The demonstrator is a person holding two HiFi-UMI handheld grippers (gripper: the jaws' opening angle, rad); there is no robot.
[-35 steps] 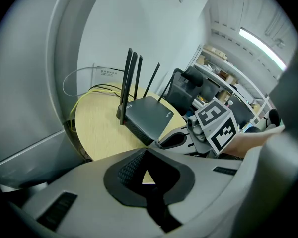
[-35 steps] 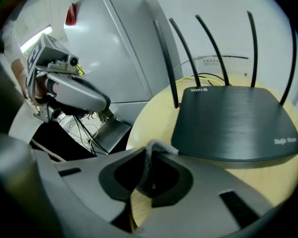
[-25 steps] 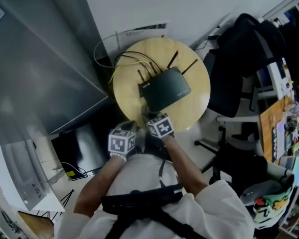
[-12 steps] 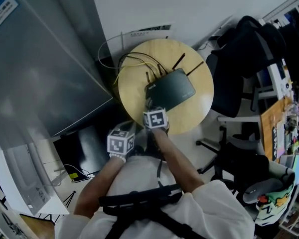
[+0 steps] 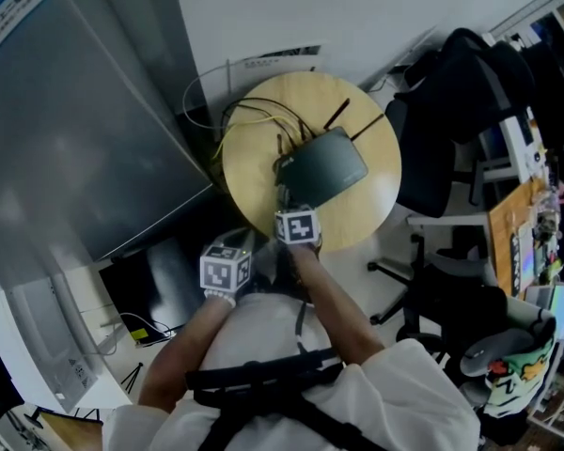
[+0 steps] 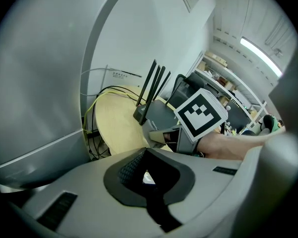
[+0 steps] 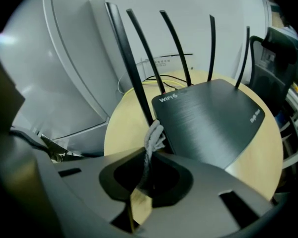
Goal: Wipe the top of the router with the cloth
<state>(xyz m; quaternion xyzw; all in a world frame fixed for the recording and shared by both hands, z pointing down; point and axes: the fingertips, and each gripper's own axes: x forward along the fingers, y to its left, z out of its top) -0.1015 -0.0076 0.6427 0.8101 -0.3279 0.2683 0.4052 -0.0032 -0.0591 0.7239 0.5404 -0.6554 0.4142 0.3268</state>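
Note:
A black router (image 5: 321, 167) with several upright antennas (image 7: 139, 63) lies on a small round wooden table (image 5: 254, 181). My right gripper (image 5: 288, 203) hovers at the router's near left corner (image 7: 161, 103), shut on a twisted grey-white cloth (image 7: 152, 139) that sticks up between its jaws. The cloth's tip hangs beside the nearest antenna, just short of the router's top (image 7: 213, 120). My left gripper (image 5: 227, 254) stays back off the table's edge near my body, its jaws closed with nothing in them. From the left gripper view I see the right gripper's marker cube (image 6: 200, 114).
Yellow and black cables (image 5: 254, 116) trail behind the router toward the wall. A grey partition panel (image 5: 75, 158) stands to the left. A black office chair with a dark jacket (image 5: 451, 111) is right of the table, and a cluttered shelf (image 5: 531, 242) lies further right.
My right gripper with the cloth has moved a little forward, closer to the router's near corner. The left gripper has stayed near my body.

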